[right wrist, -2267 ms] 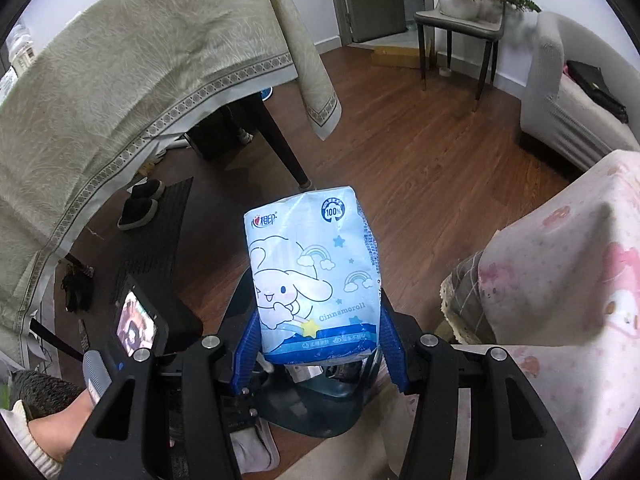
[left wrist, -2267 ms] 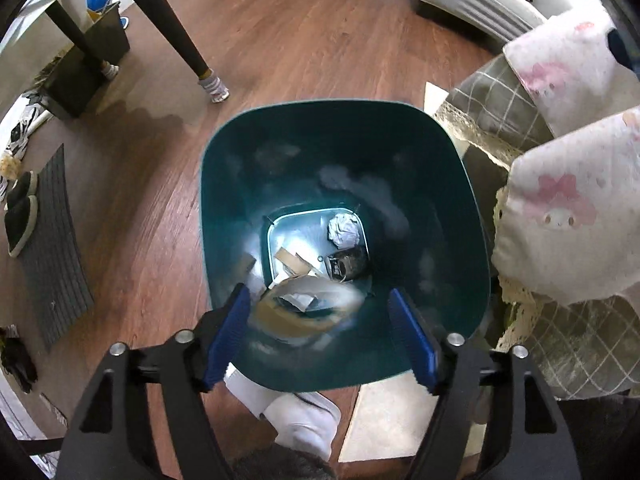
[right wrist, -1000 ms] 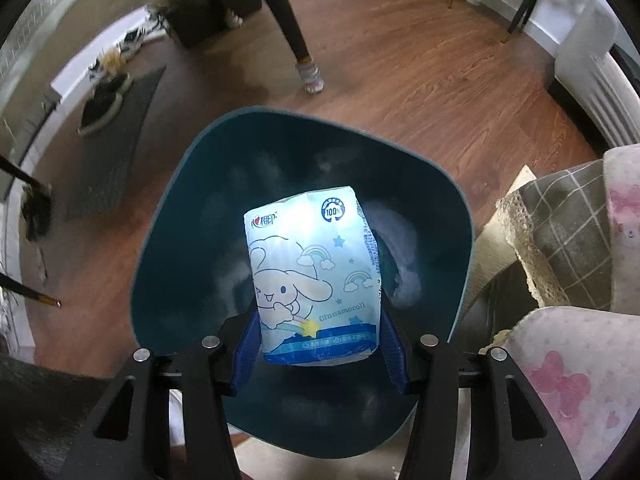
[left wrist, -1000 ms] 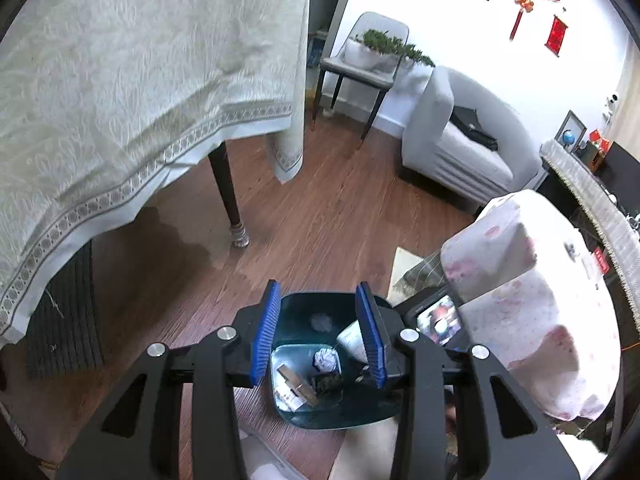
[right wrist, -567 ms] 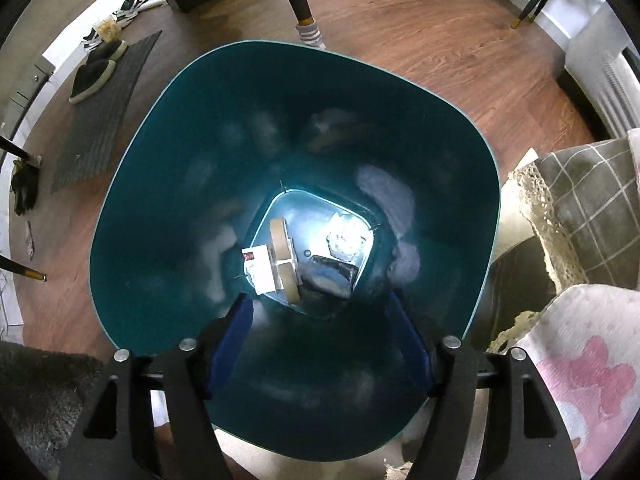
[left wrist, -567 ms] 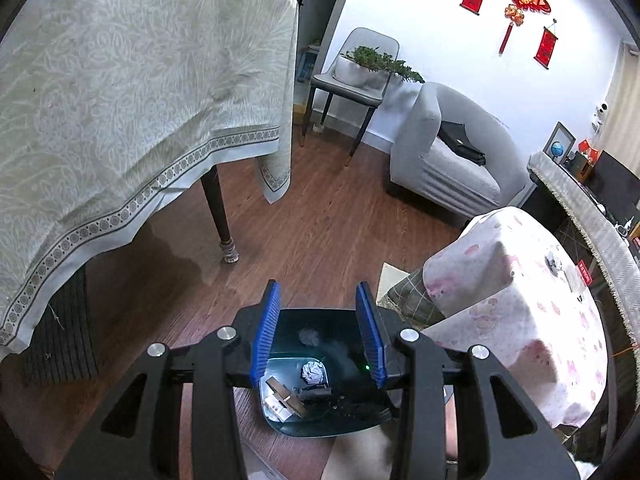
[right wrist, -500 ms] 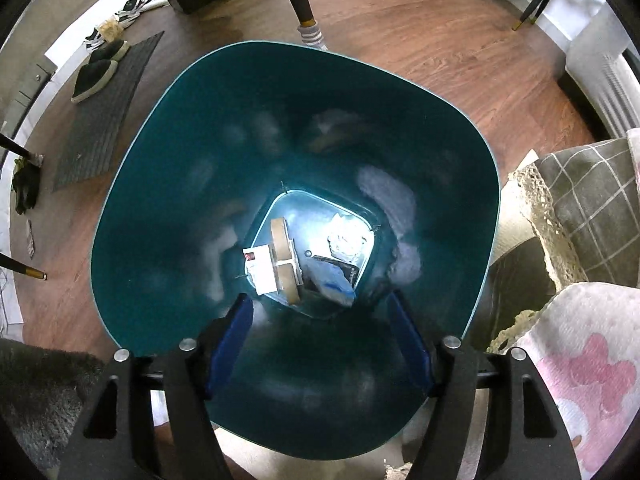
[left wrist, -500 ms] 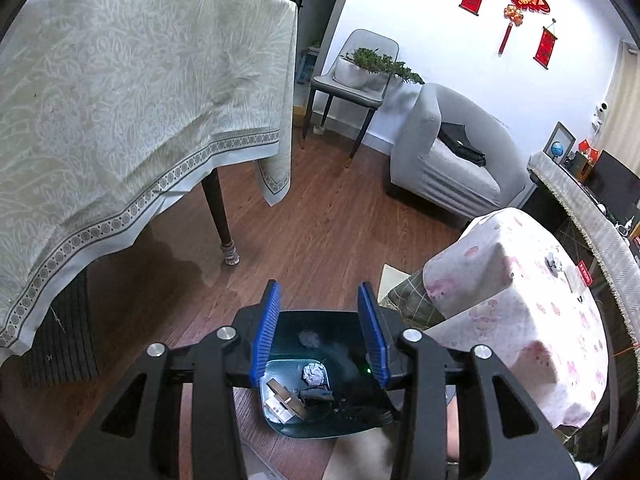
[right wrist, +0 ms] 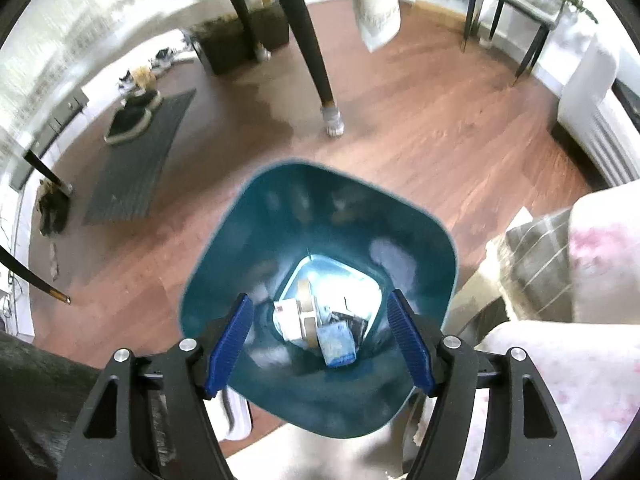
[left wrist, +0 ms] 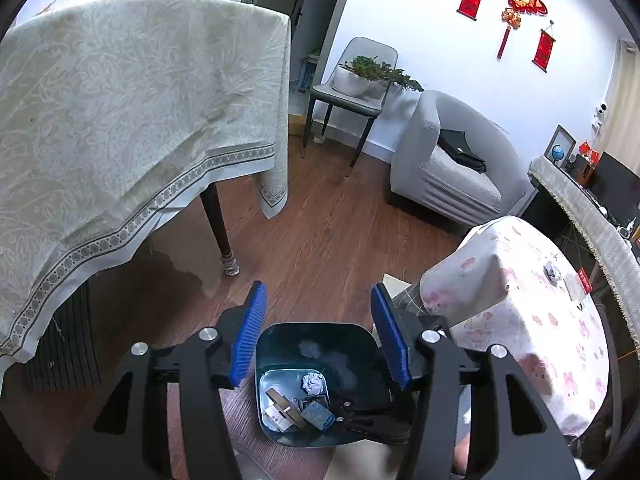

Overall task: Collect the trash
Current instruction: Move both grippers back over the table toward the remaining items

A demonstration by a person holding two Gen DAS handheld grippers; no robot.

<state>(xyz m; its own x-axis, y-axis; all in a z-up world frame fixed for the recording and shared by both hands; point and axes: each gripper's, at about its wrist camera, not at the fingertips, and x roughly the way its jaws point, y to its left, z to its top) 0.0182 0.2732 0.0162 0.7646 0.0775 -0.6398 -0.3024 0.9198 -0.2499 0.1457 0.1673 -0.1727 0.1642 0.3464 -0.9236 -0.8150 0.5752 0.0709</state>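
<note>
- The teal trash bin stands on the wooden floor, beside a table leg.
- The blue tissue pack lies at the bin's bottom, next to a crumpled paper ball.
- The right gripper is above the bin, jaws wide apart, holding nothing.
- The left gripper has just been opening; nothing is between its jaws.

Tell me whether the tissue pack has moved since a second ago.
Yes. The tissue pack has dropped from the right gripper to the bin bottom.
</note>
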